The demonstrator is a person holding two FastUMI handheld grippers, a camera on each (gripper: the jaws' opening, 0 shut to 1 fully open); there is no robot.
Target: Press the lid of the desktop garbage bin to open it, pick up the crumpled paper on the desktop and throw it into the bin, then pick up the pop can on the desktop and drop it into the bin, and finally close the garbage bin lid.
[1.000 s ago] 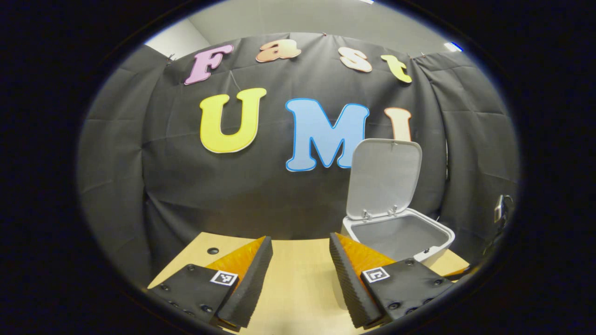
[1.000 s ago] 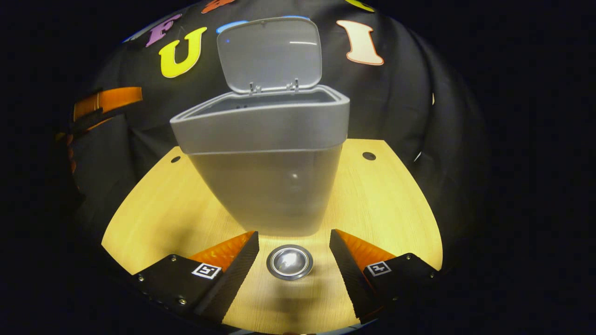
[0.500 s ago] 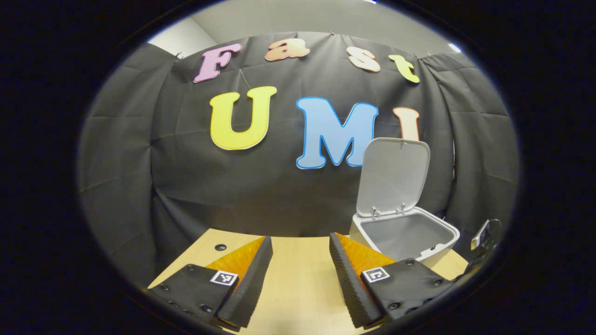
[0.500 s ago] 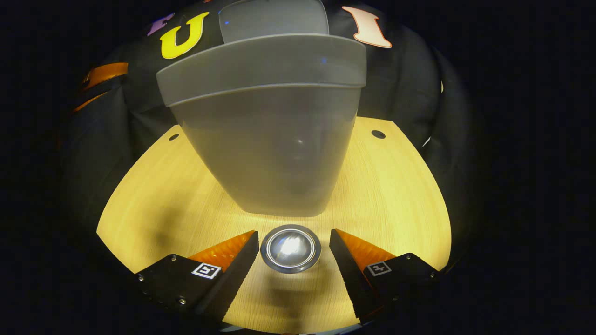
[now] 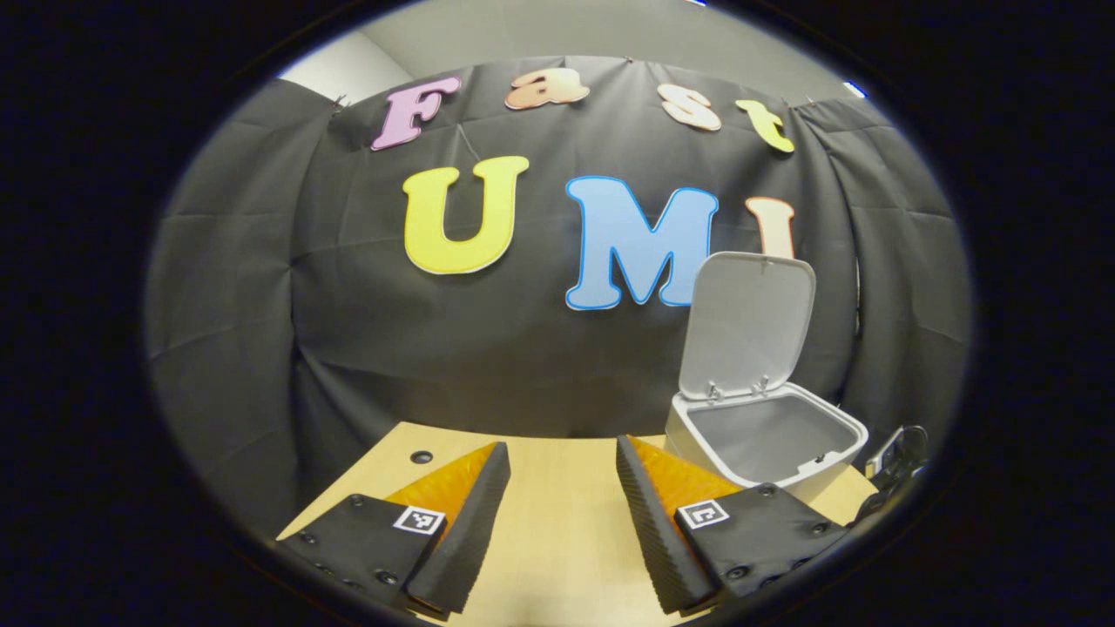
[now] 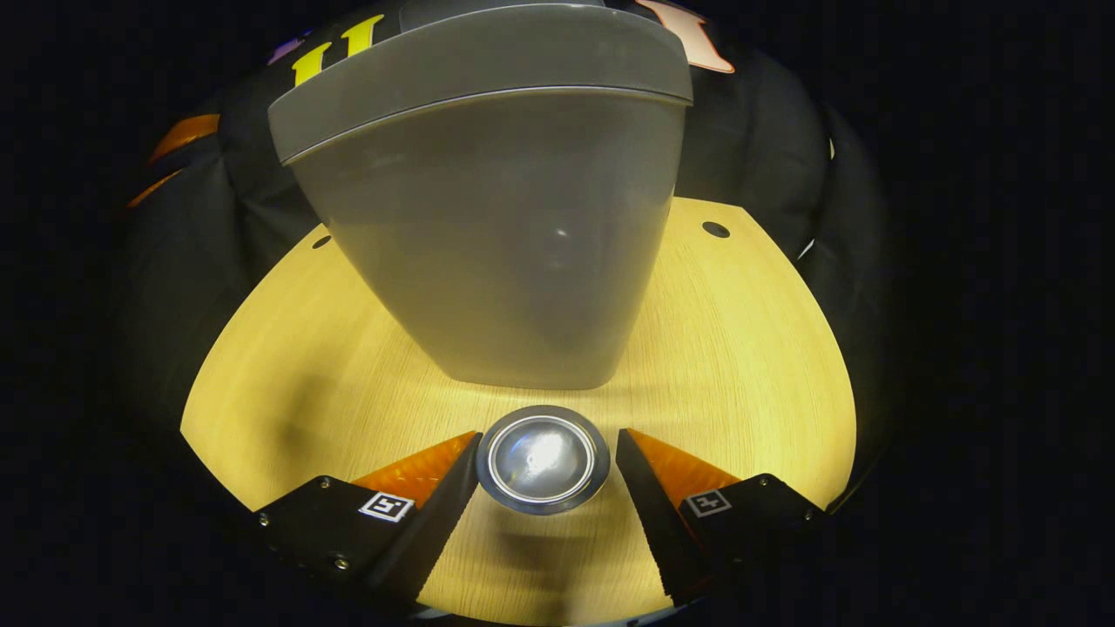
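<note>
Between the spread fingers of the right hand-held gripper (image 6: 547, 461), the pop can (image 6: 543, 458) stands upright on the desk (image 6: 740, 348) — larger and closer than half a second ago; the jaws are wide, gripping nothing; the garbage bin (image 6: 505, 235) looms just behind, its lid (image 5: 747, 324) raised; the left hand-held gripper (image 5: 557, 514) hovers open and empty — a grasp seems imminent.

The pop can (image 6: 543, 458) sits between the right gripper (image 6: 547, 461)'s spread fingers, a sliver of room each side. Just behind it the bin (image 6: 505, 235) walls off the way forward (lid (image 5: 747, 326) upright, mouth unobstructed). Bare desktop (image 5: 557, 531) lies ahead of the left gripper (image 5: 557, 475).
</note>
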